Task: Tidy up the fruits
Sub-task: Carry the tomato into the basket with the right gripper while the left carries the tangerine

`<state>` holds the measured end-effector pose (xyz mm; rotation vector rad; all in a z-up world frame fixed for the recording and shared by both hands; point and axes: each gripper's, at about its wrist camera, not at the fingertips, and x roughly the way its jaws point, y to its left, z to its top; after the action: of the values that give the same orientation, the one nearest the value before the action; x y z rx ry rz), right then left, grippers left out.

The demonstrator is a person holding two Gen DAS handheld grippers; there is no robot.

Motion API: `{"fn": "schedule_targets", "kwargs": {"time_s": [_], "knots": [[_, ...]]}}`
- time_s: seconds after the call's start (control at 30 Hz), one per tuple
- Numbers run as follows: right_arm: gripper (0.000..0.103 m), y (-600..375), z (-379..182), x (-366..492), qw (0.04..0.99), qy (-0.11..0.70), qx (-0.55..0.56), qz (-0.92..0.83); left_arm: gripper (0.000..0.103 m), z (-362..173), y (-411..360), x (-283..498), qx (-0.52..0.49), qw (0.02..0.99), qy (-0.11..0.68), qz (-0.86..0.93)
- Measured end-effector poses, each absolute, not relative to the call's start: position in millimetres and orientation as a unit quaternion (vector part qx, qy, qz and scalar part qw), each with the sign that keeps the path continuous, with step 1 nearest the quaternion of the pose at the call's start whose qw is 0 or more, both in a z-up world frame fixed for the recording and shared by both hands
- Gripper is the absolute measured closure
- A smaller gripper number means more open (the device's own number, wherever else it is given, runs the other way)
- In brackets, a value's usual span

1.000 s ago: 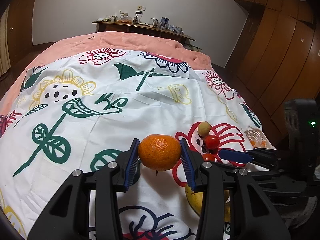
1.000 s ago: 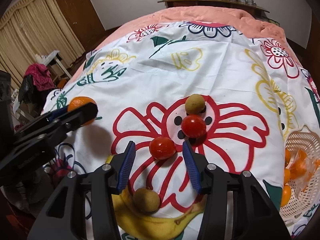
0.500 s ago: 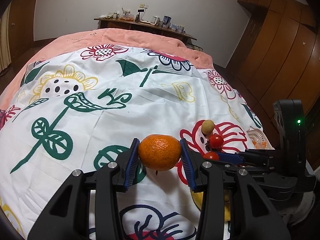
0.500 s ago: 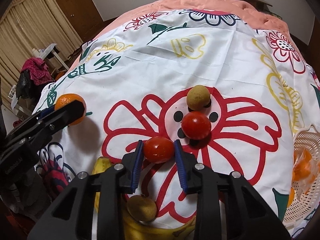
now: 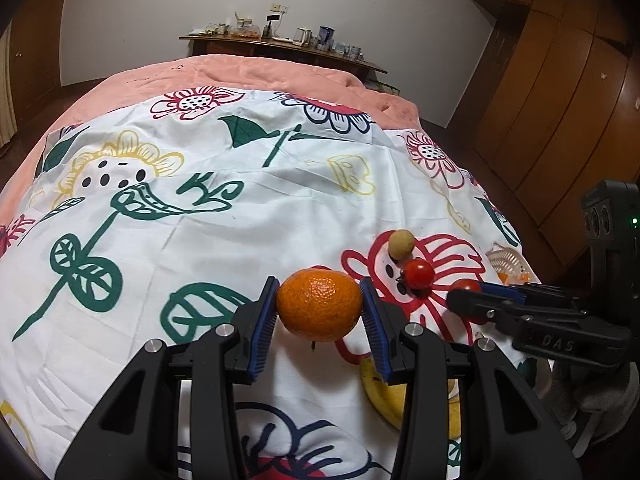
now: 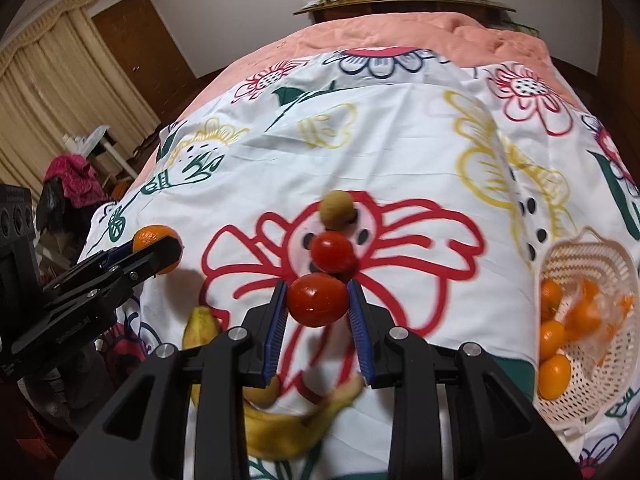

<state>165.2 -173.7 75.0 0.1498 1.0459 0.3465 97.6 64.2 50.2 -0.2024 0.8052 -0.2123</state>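
Holding: you've got fruit clamped in both grippers above the flower-print sheet (image 5: 280, 208).
Left gripper (image 5: 320, 310): narrow, blue pads pressed on both sides of a mandarin (image 5: 319, 305); fruit is lifted off the sheet, shadow under it. Right wrist view shows the same gripper (image 6: 158, 256) at far left with the mandarin (image 6: 150, 237) poking out over its finger.
Banana (image 6: 276, 424): lying on the sheet near your edge, mostly hidden behind the right gripper's fingers; one tip (image 6: 202, 322) sticks out left. Left wrist view catches a piece (image 5: 384, 396) behind the right finger.
Small tan fruit, near: one round tan-brown fruit (image 6: 262, 394) touching the banana, half hidden; kind unclear.
Right gripper (image 6: 318, 300): narrow, your jaws have just been closing, pads now squeezing a red tomato (image 6: 318, 300) between them. Left wrist view shows it (image 5: 466, 300) from the side, the tomato (image 5: 466, 285) just peeking over the finger.
Second tomato (image 6: 334, 252): on the red flower print, just beyond the held one; touching or not, can't tell.
Small tan fruit, far (image 6: 338, 208): just behind the second tomato, on the same flower.
Basket (image 6: 624, 292): white lattice basket at the sheet's right edge, well apart from both grippers, holding several small orange fruits (image 6: 554, 368) plus some clear wrap.
Background: peach blanket (image 5: 256, 76), wooden shelf (image 5: 280, 46) with small clutter, curtains (image 6: 60, 92) far left.
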Motion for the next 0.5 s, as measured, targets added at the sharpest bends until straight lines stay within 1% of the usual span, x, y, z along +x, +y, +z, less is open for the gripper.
{"fn": "schedule_targets", "kwargs": {"time_s": [0.5], "knots": [[0.072, -203, 70, 144, 0.851, 0.491, 0.101, 0.159, 0.061, 52, 29, 94, -0.064, 0.905, 0.403, -0.122]]}}
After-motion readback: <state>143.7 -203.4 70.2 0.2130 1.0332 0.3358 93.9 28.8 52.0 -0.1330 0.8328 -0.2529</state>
